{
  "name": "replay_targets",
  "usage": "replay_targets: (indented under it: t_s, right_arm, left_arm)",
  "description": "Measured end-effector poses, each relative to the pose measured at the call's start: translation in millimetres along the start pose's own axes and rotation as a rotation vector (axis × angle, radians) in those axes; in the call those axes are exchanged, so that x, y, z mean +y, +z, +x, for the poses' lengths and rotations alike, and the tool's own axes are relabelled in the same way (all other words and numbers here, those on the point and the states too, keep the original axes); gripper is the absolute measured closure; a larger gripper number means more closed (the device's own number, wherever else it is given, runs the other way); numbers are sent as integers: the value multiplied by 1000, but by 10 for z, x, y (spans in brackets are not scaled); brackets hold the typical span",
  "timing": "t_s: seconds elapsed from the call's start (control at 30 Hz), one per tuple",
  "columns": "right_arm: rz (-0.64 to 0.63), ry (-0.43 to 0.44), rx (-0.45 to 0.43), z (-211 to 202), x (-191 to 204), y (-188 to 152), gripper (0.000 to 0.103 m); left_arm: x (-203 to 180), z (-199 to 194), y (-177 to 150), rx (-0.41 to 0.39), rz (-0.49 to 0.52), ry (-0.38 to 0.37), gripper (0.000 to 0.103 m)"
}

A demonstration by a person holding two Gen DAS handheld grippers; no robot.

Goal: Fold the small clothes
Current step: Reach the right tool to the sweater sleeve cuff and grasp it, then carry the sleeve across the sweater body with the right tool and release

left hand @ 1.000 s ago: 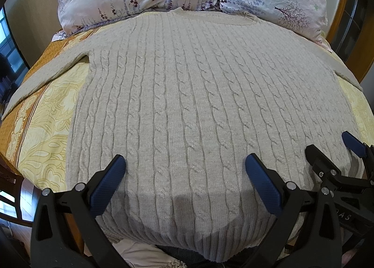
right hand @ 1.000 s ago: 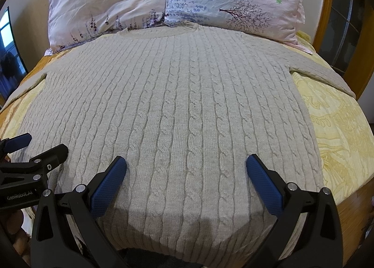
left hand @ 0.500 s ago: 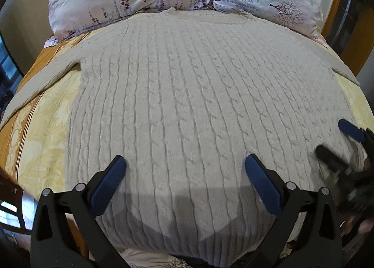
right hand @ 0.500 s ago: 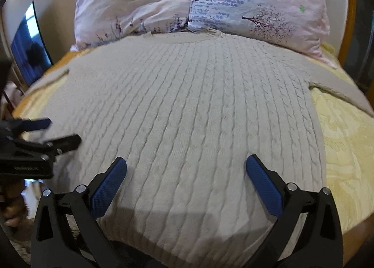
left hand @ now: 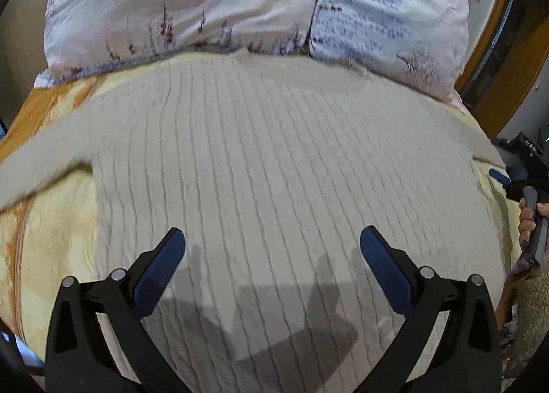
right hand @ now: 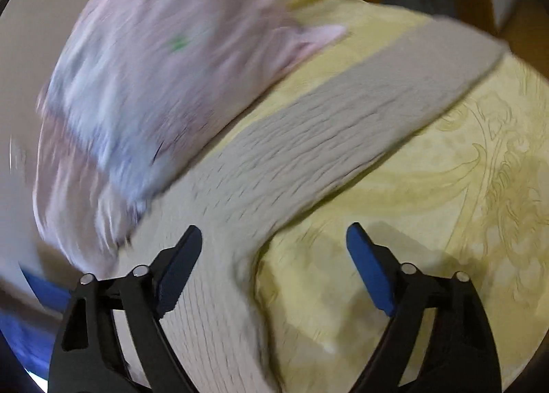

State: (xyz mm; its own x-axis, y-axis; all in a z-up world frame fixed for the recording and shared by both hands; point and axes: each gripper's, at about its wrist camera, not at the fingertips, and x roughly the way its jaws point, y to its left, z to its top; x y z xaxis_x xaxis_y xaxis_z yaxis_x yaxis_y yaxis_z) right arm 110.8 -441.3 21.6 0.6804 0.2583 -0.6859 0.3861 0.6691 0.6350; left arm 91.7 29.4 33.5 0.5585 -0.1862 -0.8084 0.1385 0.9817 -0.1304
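A beige cable-knit sweater [left hand: 274, 170] lies spread flat on a yellow patterned bedspread [left hand: 51, 231], its neckline touching the floral pillows [left hand: 240, 5] at the head of the bed. On the sweater's left, one sleeve [left hand: 44, 159] stretches out across the bedspread and is cut off at the frame edge. The left gripper [left hand: 272, 252] hangs over the sweater's lower body, jaws spread wide with nothing between them, clear of the knit; its shadow falls on the ribbed hem below. At the sweater's far right edge the right gripper [left hand: 504, 180] shows only in part, with a hand [left hand: 528, 221] on its grip. In the right wrist view, blurred by motion, the right gripper [right hand: 274, 252] stands over the sweater's right armpit: the sweater [right hand: 212, 307] lies under its left finger, the right sleeve [right hand: 343, 118] runs away up and to the right, and bare bedspread [right hand: 429, 204] lies under its right finger. Its jaws have just been closing somewhat yet stand well apart, gripping nothing. The pillow [right hand: 154, 84] there is smeared beyond detail.
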Motion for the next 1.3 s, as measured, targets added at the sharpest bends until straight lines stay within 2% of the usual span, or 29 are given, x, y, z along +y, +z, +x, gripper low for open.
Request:
replay_targets:
  t_s: [0.13, 0.27, 0.4, 0.5, 0.7, 0.73, 0.77, 0.83, 0.9, 0.97, 1.1, 1.2, 1.3]
  right_arm:
    - [74, 6, -12, 105, -133, 101, 30]
    - [87, 5, -33, 177, -152, 133, 35]
    - [121, -6, -63, 222, -255, 281, 52]
    - [173, -32, -110, 197, -406, 382, 59]
    - [244, -97, -207, 60, -664, 477, 62]
    - [247, -108, -220, 43, -713, 501, 69]
    - [247, -118, -220, 50, -734, 517, 72]
    - [237, -135, -219, 73, -769, 540, 86]
    - [218, -150, -222, 75, -767, 554, 90]
    - [190, -154, -239, 61, -722, 573, 91]
    - [117, -133, -284, -20, -516, 605, 92]
    - [62, -93, -308, -93, -300, 610, 92]
    - [-8, -27, -321, -138, 3, 582, 92]
  left_arm:
    - [13, 44, 211, -24, 35, 45, 2]
    - [68, 100, 360, -29, 38, 43, 2]
    - [135, 146, 465, -60, 22, 3, 2]
    - [183, 167, 522, -78, 6, 8, 2]
    - [207, 213, 588, -89, 29, 24, 2]
    - [217, 225, 601, -86, 28, 15, 2]
    - [222, 235, 610, -84, 28, 7, 2]
    - [239, 250, 640, -84, 27, -16, 2]
    - [264, 256, 671, -88, 12, -25, 2]
    - [305, 257, 701, -94, -14, -57, 2]
    - [447, 241, 729, -138, -110, -180, 2]
    - [484, 248, 743, -150, -139, -196, 2]
    - [471, 259, 762, -162, -121, -176, 2]
